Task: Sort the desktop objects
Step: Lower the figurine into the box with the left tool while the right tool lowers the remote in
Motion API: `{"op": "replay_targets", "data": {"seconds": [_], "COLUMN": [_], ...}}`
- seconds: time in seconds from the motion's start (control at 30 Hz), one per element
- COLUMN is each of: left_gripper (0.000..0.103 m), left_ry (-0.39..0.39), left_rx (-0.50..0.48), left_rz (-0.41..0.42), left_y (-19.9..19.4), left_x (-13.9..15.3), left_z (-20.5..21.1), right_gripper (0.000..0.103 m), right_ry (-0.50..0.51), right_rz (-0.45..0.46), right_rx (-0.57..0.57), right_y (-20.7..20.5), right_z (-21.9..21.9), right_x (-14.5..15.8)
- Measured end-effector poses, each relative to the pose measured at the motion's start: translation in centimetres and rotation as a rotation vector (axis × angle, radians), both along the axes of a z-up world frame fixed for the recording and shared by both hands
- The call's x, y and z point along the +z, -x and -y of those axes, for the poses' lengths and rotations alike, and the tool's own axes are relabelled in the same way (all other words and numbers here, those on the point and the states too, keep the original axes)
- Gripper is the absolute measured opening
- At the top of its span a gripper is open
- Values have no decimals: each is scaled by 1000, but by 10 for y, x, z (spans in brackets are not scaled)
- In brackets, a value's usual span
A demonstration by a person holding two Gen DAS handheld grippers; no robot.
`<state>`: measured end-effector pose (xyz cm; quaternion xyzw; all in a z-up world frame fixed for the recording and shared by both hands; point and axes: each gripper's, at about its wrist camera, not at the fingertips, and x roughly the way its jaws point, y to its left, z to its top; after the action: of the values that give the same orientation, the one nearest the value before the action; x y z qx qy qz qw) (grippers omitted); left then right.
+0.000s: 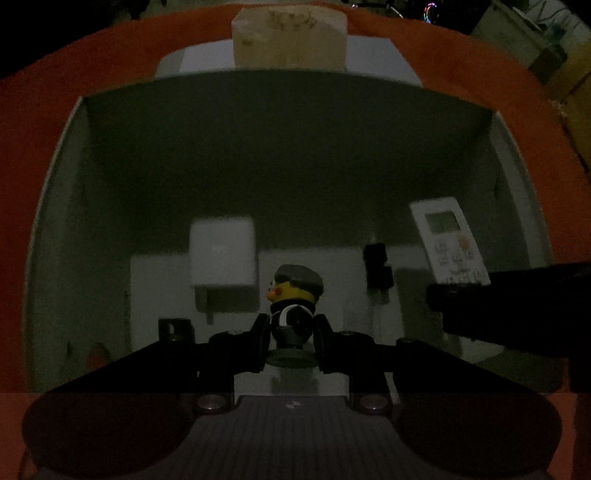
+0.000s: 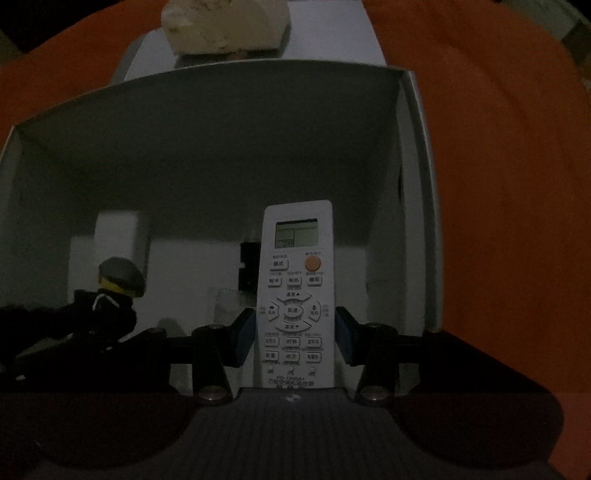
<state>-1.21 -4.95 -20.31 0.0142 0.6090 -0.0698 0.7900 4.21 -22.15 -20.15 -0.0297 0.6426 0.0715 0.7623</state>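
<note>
My left gripper (image 1: 291,334) is shut on a yellow duck toy (image 1: 295,291) with a grey cap and black jacket, held inside a white box (image 1: 280,147). My right gripper (image 2: 295,332) is shut on a white remote control (image 2: 295,280) with a small screen and an orange button, also held inside the box (image 2: 221,147). The remote shows at the right in the left wrist view (image 1: 448,240), with the right gripper's dark body below it. The duck (image 2: 118,280) shows at the left in the right wrist view, in the left gripper.
Inside the box lie a white charger block (image 1: 222,254) and a small black object (image 1: 377,269), also seen in the right wrist view (image 2: 248,269). The box stands on an orange surface (image 1: 74,74). A beige block (image 1: 290,35) sits behind the box.
</note>
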Motion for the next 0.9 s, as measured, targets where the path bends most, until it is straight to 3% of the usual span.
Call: {"op": "replay_targets", "data": {"seconds": [0.17,0.9], "left_gripper": [21,21], "left_ry": [-22,-71], "left_rx": [-1,-33], "left_rz": [-1,-30], "left_y": [4,2], "left_x": [-9,-31], "left_z": [1,4], "right_gripper": [48,49], "right_ry": [-21,83], "right_rz": [-12,-76], "right_rx": [-12,-18], "right_y": [4,-2], "right_z": [0,-16], "right_x": [-8,-46]}}
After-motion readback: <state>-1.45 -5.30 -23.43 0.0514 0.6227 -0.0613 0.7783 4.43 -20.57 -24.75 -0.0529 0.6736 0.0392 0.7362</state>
